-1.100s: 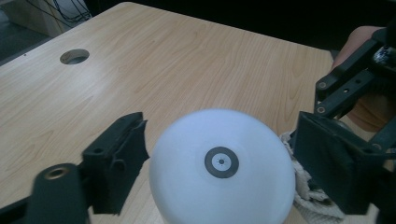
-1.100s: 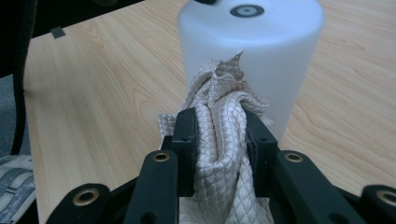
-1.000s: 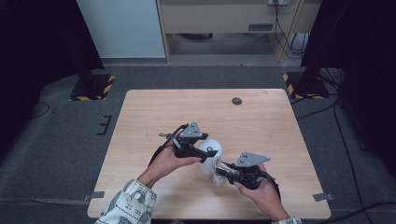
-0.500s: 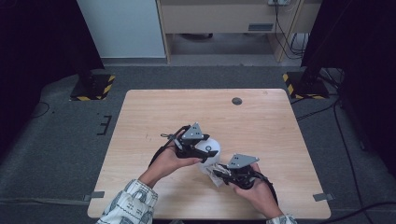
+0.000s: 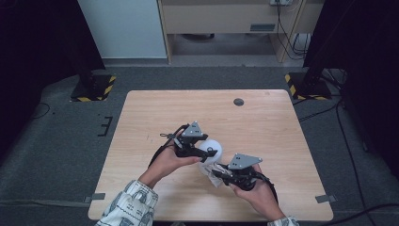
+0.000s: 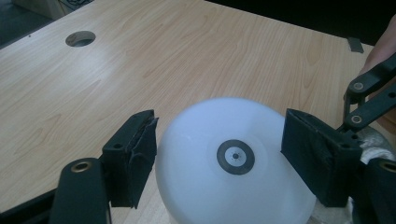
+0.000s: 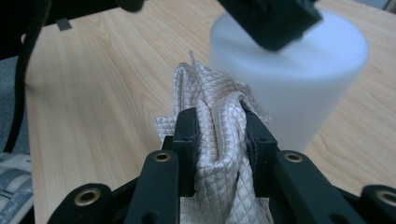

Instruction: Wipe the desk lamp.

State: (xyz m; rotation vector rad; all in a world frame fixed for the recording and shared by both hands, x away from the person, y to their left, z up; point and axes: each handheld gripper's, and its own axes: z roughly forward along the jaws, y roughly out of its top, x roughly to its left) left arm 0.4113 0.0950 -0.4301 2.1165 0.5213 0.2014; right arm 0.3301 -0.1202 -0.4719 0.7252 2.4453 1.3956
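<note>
In the right gripper view, the jaws of the right gripper (image 7: pixel 219 135) are clenched on a bunched, quilted cream cloth (image 7: pixel 219 116), whose free end is pressed against the side of a white frosted cup (image 7: pixel 289 79). In the left gripper view, the jaws of the left gripper (image 6: pixel 219 158) stand on either side of the cup (image 6: pixel 238 172), which is turned with its round base toward the camera. The right pad lies against the wall, but a sliver of gap seems to remain at the left pad, so a firm grip cannot be told for certain. In the high view, the cup (image 5: pixel 210 149) is seen near the middle of the bench (image 5: pixel 141 122), between the left gripper (image 5: pixel 207 153) and the right gripper (image 5: pixel 219 173).

The step in hand is judged to be wiping the cup with the cloth. It would be done well if the cup were kept steady and the cloth drawn around the wall in even strokes. Only light pressure should be used, so that the cup is not pushed out of the left jaws.

The cup's mouth and far side are hidden. Whether it rests on the bench or is lifted cannot be made out. The lower part of the cloth is cut off by the frame, and the cup is blurred in the right gripper view.
</note>
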